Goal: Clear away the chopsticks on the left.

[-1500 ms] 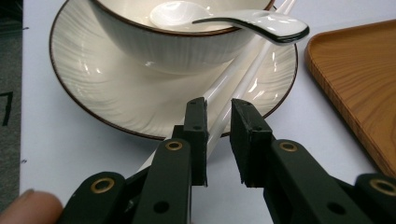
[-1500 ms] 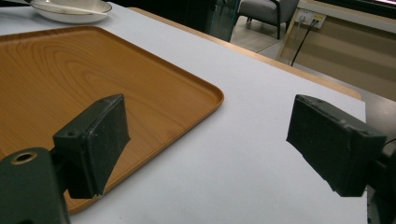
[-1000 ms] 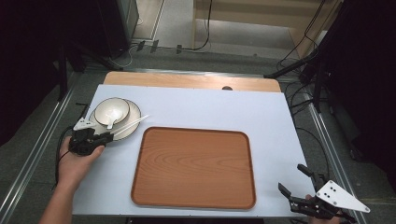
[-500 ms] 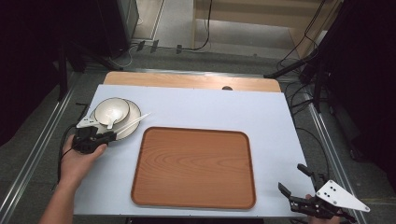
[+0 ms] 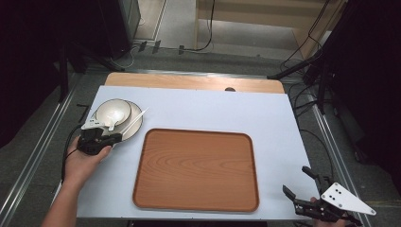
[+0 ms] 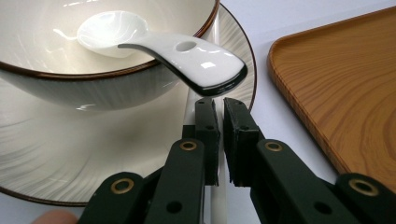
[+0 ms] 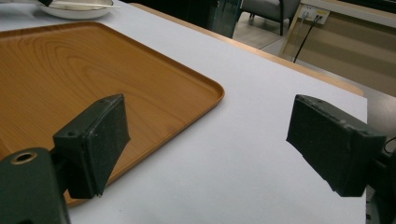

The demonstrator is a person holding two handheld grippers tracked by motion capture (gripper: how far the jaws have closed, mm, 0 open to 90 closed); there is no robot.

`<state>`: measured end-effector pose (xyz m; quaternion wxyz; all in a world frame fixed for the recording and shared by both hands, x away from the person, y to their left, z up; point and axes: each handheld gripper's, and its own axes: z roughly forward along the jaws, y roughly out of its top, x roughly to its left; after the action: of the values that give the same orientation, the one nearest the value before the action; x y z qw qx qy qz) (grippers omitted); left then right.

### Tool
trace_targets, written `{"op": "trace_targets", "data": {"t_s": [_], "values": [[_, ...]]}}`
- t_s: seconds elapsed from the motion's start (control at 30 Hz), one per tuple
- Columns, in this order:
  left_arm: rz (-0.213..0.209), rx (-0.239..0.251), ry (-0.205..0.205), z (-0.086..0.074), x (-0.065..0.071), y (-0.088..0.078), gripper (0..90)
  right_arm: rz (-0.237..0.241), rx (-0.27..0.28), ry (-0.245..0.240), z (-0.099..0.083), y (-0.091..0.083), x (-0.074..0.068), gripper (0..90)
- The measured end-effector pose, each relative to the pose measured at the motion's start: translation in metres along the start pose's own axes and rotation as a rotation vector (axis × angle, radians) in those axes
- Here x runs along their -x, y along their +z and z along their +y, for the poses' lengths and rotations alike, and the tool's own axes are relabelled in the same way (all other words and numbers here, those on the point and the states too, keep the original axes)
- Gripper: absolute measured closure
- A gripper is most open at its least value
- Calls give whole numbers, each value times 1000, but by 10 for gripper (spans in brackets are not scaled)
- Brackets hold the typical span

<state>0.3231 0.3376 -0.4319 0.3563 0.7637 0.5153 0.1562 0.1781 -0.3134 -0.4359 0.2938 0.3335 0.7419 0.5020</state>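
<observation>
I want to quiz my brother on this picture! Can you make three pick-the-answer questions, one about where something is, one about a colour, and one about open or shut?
1. Where does the white spoon lie?
A. in the bowl
B. on the floor
C. under a cloth

2. What colour is the tray?
A. blue
B. wood brown
C. green

3. How are the jaws of the right gripper?
A. shut on a cup
B. shut on a cloth
C. wide open

Answers: 1 A, its scoop rests inside the bowl. 2 B, the wood grain shows. 3 C, the two pads stand far apart with nothing between them.
</observation>
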Motion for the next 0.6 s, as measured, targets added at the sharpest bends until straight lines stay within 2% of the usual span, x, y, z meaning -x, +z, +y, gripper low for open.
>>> {"op": "trace_targets", "data": {"t_s": [0.2,0.33,0.5,0.6], "values": [[-7,2,-30,1,1,0,853,-1,-4,3,0,0,0,132],[-5,8,-30,1,1,-1,853,-5,-3,5,0,-1,1,132],[-4,22,-61,3,2,-6,853,-6,-3,6,0,-1,1,132],[-2,21,-63,3,6,-10,854,-9,-3,6,0,-1,1,132]]}}
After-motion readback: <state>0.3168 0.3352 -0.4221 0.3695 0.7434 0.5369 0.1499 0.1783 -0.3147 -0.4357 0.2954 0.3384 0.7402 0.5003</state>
